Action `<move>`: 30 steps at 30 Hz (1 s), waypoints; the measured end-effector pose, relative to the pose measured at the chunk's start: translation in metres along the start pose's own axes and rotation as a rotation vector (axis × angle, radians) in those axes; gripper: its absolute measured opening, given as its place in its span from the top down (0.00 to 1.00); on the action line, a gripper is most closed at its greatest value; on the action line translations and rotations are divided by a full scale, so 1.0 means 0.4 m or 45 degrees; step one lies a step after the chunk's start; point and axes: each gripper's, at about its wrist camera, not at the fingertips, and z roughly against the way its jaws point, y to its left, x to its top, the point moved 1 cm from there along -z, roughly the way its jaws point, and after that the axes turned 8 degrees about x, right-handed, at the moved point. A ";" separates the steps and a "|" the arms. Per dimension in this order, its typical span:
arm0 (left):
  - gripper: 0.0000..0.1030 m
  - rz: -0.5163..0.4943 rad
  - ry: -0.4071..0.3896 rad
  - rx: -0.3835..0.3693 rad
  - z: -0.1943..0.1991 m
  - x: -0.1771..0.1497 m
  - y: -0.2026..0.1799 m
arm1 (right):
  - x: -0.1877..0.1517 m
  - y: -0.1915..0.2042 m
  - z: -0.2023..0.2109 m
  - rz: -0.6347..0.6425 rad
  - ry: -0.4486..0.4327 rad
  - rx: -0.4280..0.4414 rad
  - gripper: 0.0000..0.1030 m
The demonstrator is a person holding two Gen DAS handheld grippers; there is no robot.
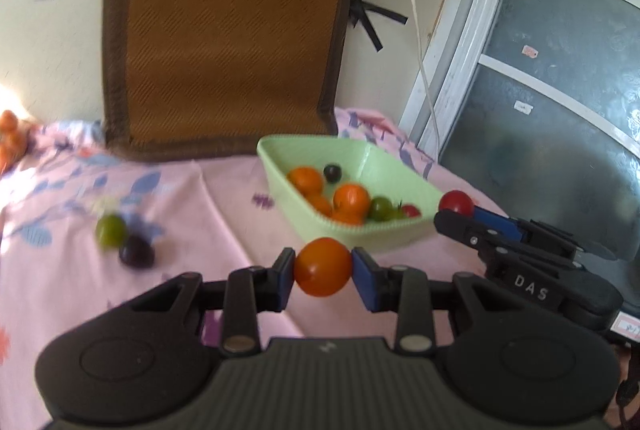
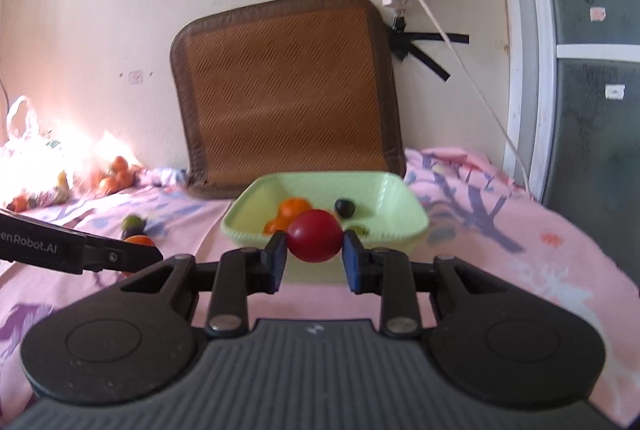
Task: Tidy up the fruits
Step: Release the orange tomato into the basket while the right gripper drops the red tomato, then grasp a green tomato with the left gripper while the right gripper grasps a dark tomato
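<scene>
The left tongs [image 1: 323,267] are clamped narrowly on an orange tomato [image 1: 323,267], held clear above the pink flowered sheet [image 1: 224,198] of a bed. The right tongs [image 2: 315,242] pinch a red tomato [image 2: 315,241] in the same way; in the left view they reach in from the right, just beside the near right corner of the basket.

Just beyond both pairs of tongs stands a pale green basket [image 1: 360,230] on the sheet. It holds several orange fruits [image 1: 351,199], a green tomato [image 1: 380,208], a small red one [image 1: 411,210] against the near wall and a dark round fruit [image 1: 332,172] toward the far side. From the right view the red tomato and the near rim hide most of this, so only two orange fruits and the dark one show clearly.

To the left on the sheet lie a green fruit [image 1: 111,230] and a dark purple fruit [image 1: 137,251], touching and blurred. Behind the basket a brown woven cushion [image 1: 224,42] leans on the wall. At the far left a plastic bag [image 2: 24,150] with more orange fruit [image 2: 114,176] is washed out by sunlight, its contents hard to make out.
</scene>
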 end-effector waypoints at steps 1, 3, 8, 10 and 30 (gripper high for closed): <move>0.69 -0.007 -0.002 -0.002 -0.018 0.023 -0.010 | 0.009 -0.010 -0.013 -0.002 -0.006 -0.003 0.68; 0.69 -0.006 0.008 -0.009 -0.056 0.058 -0.028 | 0.021 -0.027 -0.042 -0.007 -0.005 -0.014 0.68; 0.66 -0.024 0.077 -0.011 -0.172 0.109 -0.062 | 0.026 -0.064 -0.110 -0.011 0.026 -0.052 0.68; 0.55 -0.036 0.085 0.015 -0.202 0.119 -0.073 | 0.021 -0.076 -0.130 -0.027 0.045 -0.040 0.67; 0.52 0.249 -0.072 0.328 0.040 0.134 0.292 | 0.091 0.020 -0.030 -0.082 -0.180 0.238 0.46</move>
